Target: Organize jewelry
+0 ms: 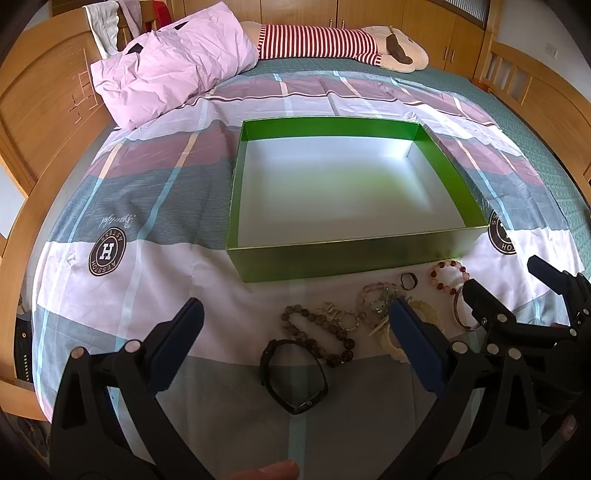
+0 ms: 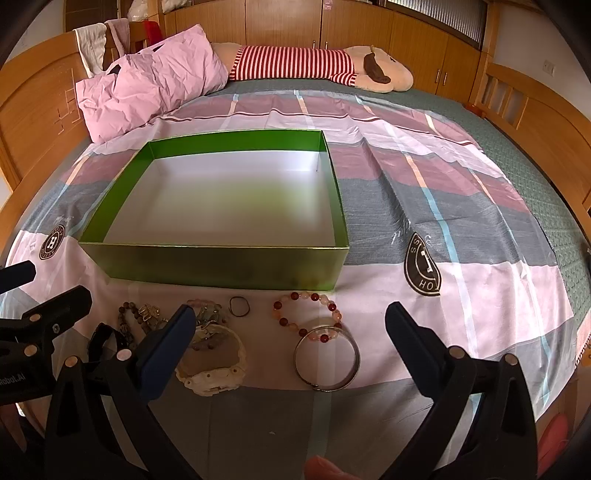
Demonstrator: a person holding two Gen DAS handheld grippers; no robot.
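Both spread wide and holding nothing, left gripper [image 1: 295, 325] and right gripper [image 2: 291, 321] low in frame over jewelry [image 2: 236, 332] strewn beside empty green box [image 2: 221, 266] at centre, evidently awaiting sorting.

Wooden bed frame [image 1: 44, 122], plaid sheet [image 2: 424, 184], pink pillow [image 1: 173, 62], wooden wardrobes [image 2: 284, 18], daylight.
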